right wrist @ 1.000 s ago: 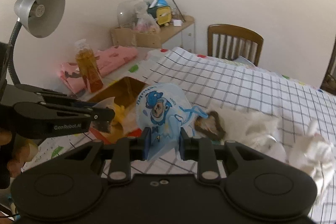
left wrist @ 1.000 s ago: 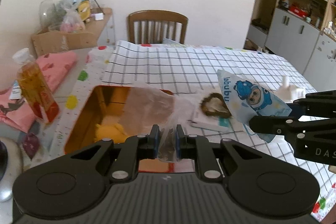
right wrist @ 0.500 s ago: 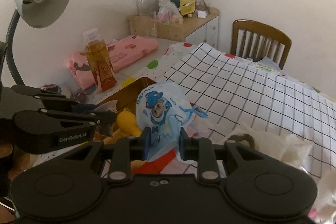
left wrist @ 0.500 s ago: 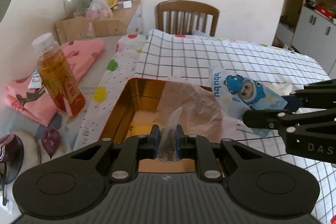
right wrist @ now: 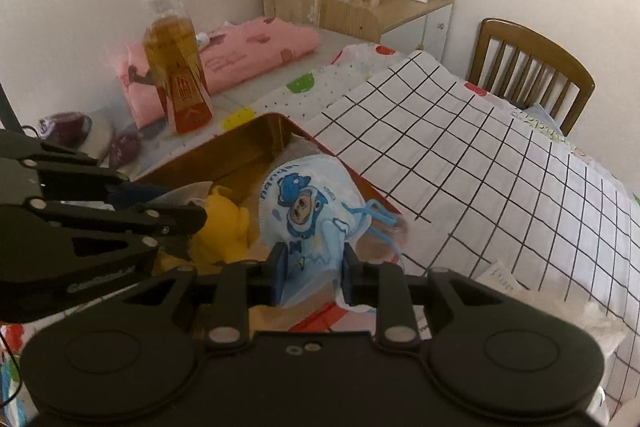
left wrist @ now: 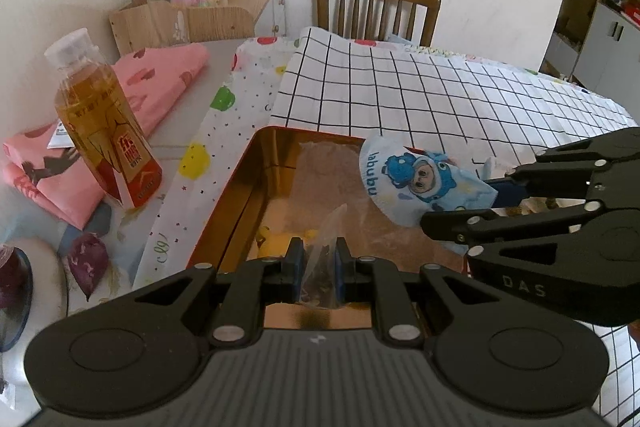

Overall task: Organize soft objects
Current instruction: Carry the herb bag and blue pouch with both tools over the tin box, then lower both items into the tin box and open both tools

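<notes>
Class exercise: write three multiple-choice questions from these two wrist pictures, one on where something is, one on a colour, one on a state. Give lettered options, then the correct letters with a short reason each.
1. Where is the yellow plush toy?
A. inside the tin box
B. on the chair
C. on the pink cloth

2. What colour is the cartoon figure on the child's face mask?
A. red
B. blue
C. green

3. What is the right tool doing?
A. open and empty
B. closed on the bottle
C. closed on the face mask

Answers: 1 A, the toy lies within the box walls. 2 B, the printed figure is blue. 3 C, both pads press the mask's lower part.
</notes>
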### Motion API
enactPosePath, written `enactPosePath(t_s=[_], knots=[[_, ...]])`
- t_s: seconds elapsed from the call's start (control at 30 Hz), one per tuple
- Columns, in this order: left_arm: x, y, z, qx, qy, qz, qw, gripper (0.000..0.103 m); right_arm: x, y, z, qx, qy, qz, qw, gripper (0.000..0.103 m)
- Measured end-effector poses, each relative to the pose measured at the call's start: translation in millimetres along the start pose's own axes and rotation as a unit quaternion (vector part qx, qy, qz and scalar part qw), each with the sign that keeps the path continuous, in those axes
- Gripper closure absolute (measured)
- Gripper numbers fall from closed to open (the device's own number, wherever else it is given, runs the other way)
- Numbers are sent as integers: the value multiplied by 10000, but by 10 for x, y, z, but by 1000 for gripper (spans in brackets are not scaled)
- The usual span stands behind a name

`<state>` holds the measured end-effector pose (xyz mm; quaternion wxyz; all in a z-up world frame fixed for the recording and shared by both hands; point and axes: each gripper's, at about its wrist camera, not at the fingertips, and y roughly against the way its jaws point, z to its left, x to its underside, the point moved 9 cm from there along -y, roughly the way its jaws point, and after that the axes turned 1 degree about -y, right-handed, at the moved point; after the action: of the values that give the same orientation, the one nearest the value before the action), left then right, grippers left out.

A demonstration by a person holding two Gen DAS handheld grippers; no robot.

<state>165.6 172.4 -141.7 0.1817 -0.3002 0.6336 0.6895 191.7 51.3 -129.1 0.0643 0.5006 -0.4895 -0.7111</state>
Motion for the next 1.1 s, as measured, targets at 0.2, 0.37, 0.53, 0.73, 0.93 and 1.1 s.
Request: enactPosePath(t_s=[0.2, 0.37, 0.53, 0.73, 0.93, 1.1], knots=[[13, -151, 18, 4, 31, 151, 9999, 88, 12, -193, -42, -10, 126, 154, 9998, 78], [51, -263, 10, -24, -12, 293, 9996, 88, 29, -309, -29, -4, 316, 247, 9992, 78], [50, -323, -7, -28, -78, 337, 9994, 88, 50, -375, 3, -4, 535, 301, 9981, 77], [36, -347, -9, 3, -80, 354, 9993, 88, 66, -413, 28, -114, 606, 383, 9974, 73], [36, -330, 7, -2, 12, 348, 9994, 88, 67, -346, 59, -152, 758, 307, 9965, 58], [41, -304, 16, 39, 109, 328, 9994, 87, 60, -242, 72, -141, 775, 190, 9967, 49]])
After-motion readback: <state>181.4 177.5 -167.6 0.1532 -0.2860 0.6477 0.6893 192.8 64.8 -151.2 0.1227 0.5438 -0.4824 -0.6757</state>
